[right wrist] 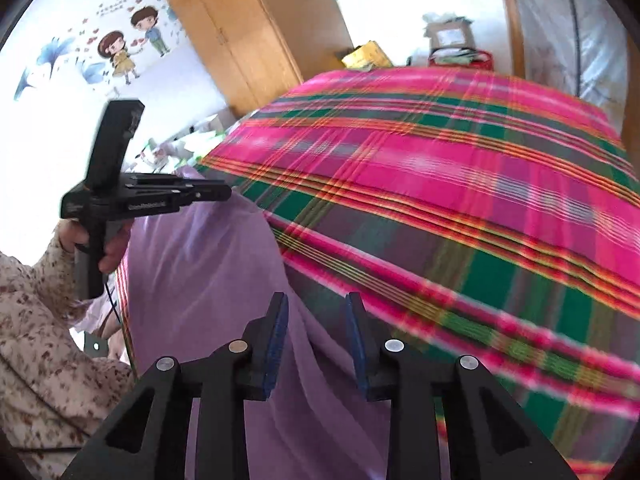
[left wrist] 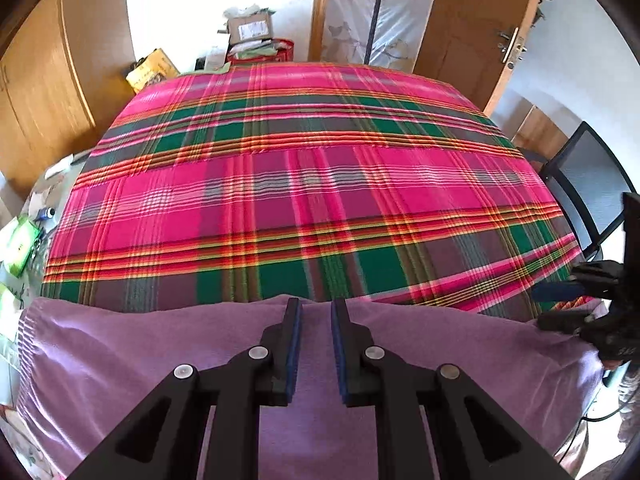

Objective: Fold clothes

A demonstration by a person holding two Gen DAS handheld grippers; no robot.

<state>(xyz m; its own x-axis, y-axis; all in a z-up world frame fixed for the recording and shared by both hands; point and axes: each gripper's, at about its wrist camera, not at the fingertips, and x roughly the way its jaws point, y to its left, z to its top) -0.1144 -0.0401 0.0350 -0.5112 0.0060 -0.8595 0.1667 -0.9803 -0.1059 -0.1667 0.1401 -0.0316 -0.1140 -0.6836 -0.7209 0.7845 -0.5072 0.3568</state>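
Observation:
A purple garment [left wrist: 160, 360] lies over the near edge of the bed, on a pink and green plaid blanket [left wrist: 304, 184]. My left gripper [left wrist: 316, 308] stands at the garment's far edge with purple fabric filling the narrow gap between its pads. In the right wrist view the garment [right wrist: 200, 264] humps up to the left gripper [right wrist: 226, 192], which a hand [right wrist: 108, 252] holds by the handle. My right gripper [right wrist: 316, 304] is open over a purple fold beside the plaid; nothing is pinched. It also shows at the far right, right gripper [left wrist: 548, 306], jaws apart.
The bed fills most of both views. A wooden wardrobe [left wrist: 36, 100] stands left, a door [left wrist: 472, 40] at the far right, a black chair [left wrist: 588, 184] beside the bed. Boxes and bags [left wrist: 252, 28] sit past the far end. Small clutter [left wrist: 20, 244] lies along the left side.

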